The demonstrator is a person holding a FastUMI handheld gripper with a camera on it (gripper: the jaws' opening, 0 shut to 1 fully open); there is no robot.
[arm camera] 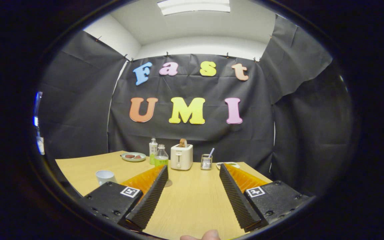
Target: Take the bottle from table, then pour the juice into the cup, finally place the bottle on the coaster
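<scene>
Gripper stands spread and holding nothing, bottle upright on what appears a coaster beside the cup, fitting either start or finish.

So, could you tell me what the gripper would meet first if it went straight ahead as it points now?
The gripper is open over bare table. Straight ahead, the white toaster looks like the first thing in line, though depth is hard to judge; the bottle stands just off that line.
</scene>
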